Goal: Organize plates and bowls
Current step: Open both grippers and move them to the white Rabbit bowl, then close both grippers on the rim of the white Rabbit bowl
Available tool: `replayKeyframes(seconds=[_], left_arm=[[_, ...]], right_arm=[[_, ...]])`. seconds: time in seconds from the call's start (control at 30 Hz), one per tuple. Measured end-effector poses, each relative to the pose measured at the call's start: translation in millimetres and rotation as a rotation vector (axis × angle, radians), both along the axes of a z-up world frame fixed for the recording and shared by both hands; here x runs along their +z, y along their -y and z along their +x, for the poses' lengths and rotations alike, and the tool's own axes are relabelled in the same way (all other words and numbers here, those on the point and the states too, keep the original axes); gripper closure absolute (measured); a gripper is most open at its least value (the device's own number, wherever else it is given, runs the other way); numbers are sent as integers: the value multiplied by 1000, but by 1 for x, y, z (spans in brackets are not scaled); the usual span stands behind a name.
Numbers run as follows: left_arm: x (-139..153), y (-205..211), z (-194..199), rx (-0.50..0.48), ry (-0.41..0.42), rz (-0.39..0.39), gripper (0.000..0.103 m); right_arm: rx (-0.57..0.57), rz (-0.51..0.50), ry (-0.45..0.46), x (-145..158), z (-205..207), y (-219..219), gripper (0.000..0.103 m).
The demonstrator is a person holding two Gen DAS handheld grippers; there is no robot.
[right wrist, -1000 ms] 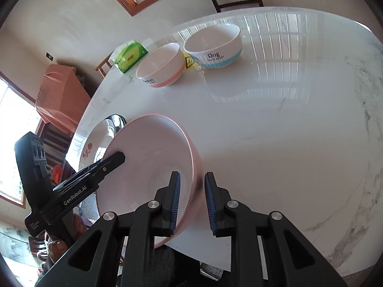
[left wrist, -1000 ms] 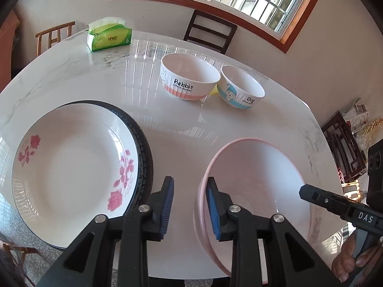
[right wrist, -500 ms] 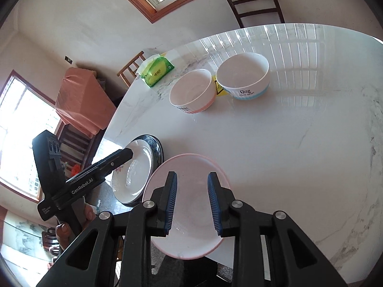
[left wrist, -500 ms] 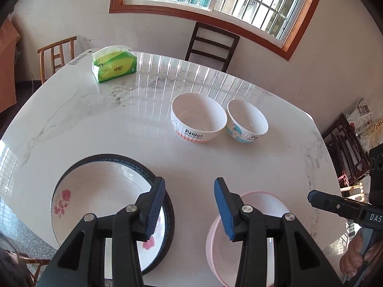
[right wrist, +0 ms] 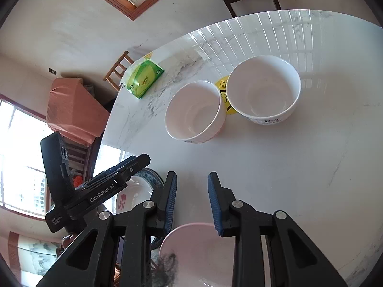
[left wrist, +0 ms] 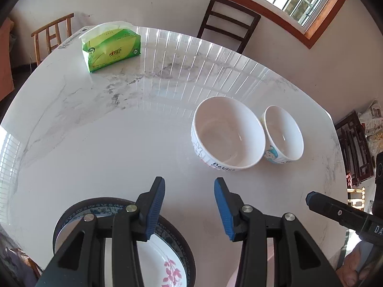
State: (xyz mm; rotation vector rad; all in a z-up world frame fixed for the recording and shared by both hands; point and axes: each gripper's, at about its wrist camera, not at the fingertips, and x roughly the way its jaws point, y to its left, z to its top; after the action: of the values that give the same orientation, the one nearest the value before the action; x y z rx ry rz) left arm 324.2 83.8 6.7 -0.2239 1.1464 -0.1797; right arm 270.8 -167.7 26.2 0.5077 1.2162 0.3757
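L gripper (left wrist: pixel 189 199) partly open, empty. R gripper (right wrist: pixel 192 198) narrower, jaws just widening, empty, above pink plate (right wrist: pixel 198 251) lying flat. Both bowls (left wrist: pixel 228 132) upright, mouths up.

The round white marble-look table (left wrist: pixel 119 143) is polished to a high gloss, smooth, with grey veining and window bars mirrored in it. On its far right, the larger white glazed ceramic bowl lettered "Rabbit" (left wrist: pixel 227 131) and the smaller white glazed ceramic bowl with a cartoon figure (left wrist: pixel 283 134) both shine smoothly inside. At the near edge, the glossy white flower-printed plate (left wrist: pixel 167 263) lies in a dark, blue-patterned glazed plate (left wrist: pixel 100 206); right of them sits a pale pink plate (right wrist: pixel 198 248) with a softer sheen. The far-left green tissue pack (left wrist: pixel 112 45) is crinkled, shiny plastic film. Matt black plastic fingers carry ribbed blue rubbery pads (left wrist: pixel 158 205) and bright metal screws.
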Motion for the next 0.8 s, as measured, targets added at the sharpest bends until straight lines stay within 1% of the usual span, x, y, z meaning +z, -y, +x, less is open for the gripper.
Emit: replayKeyframes(seconds=[0.1, 0.23, 0.33, 0.53, 0.7, 0.8], left_arm=[[-3, 2, 20, -15, -2, 2, 59], [-9, 9, 44, -30, -1, 32, 59], [-12, 15, 57, -45, 5, 61, 59], [-19, 32, 73, -91, 20, 128, 59], [-29, 35, 87, -86, 1, 133, 59], [-37, 35, 92, -64, -3, 158, 59]], right_arm=[[-34, 2, -27, -12, 18, -2, 72], [-70, -4, -52, -26, 39, -7, 72], [-91, -6, -80, -36, 51, -11, 72], [-105, -32, -101, -48, 67, -19, 72], [-113, -66, -109, -55, 75, -24, 73], [-107, -79, -123, -60, 76, -27, 73]])
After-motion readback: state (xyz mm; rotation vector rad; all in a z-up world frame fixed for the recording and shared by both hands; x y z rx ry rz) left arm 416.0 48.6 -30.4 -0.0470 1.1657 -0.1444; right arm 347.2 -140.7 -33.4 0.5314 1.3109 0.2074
